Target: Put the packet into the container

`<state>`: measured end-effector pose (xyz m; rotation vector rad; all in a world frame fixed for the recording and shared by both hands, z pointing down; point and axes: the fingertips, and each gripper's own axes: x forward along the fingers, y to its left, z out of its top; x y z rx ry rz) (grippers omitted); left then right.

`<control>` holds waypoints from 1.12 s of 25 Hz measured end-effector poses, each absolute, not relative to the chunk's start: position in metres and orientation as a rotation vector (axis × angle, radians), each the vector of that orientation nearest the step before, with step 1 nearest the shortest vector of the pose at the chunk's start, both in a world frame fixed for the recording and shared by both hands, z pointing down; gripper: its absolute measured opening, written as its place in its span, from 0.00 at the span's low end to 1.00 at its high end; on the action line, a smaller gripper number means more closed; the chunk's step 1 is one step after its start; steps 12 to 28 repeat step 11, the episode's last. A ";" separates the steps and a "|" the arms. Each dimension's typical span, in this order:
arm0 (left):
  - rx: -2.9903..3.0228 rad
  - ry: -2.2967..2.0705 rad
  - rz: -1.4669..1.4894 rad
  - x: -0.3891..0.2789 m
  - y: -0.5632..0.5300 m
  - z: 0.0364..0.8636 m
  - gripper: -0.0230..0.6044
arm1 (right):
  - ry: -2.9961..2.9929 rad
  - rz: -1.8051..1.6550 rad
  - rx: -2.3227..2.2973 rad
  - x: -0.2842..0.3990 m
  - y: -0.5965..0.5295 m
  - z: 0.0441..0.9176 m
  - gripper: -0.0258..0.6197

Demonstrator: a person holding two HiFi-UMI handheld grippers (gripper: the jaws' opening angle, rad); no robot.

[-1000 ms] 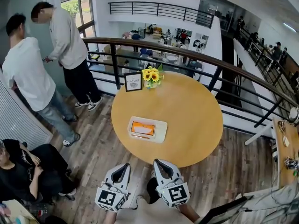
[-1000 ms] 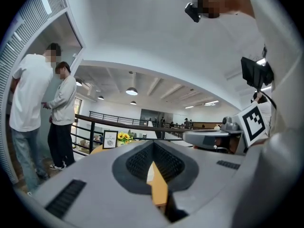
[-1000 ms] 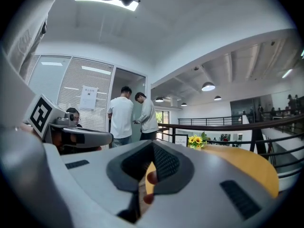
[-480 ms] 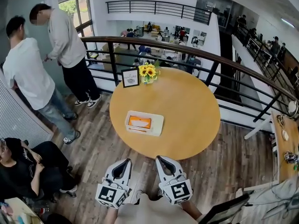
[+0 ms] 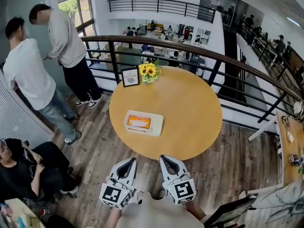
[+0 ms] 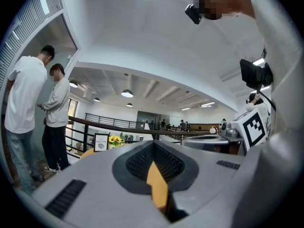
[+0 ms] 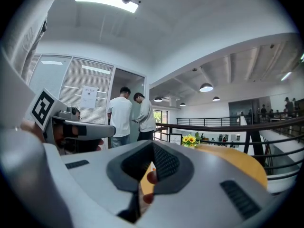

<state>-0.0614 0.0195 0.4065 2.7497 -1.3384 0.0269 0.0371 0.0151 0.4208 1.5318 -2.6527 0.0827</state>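
An orange packet (image 5: 138,122) lies flat inside a white rectangular container (image 5: 156,126) on the left half of a round wooden table (image 5: 190,113). Both grippers hang low in the head view, off the table's near edge and close to the person's body. My left gripper (image 5: 127,164) is shut with nothing in it, and my right gripper (image 5: 166,159) beside it is shut and empty too. In the left gripper view the left gripper (image 6: 153,148) points level over the table. The right gripper view shows the right gripper (image 7: 152,148) closed, with the table (image 7: 232,163) to its right.
A vase of sunflowers (image 5: 147,71) and a framed sign (image 5: 129,76) stand at the table's far edge, against a dark railing (image 5: 213,75). Two people (image 5: 28,75) stand at the left on the wood floor, and another person (image 5: 23,170) sits at the lower left.
The table and container have drifted slightly up and left in the head view. Both grippers stay shut and low, with their tips a little nearer to each other.
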 end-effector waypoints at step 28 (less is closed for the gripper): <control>2.722 -1.365 0.016 -0.056 0.015 0.410 0.04 | -2.671 0.046 1.483 0.036 0.005 0.421 0.05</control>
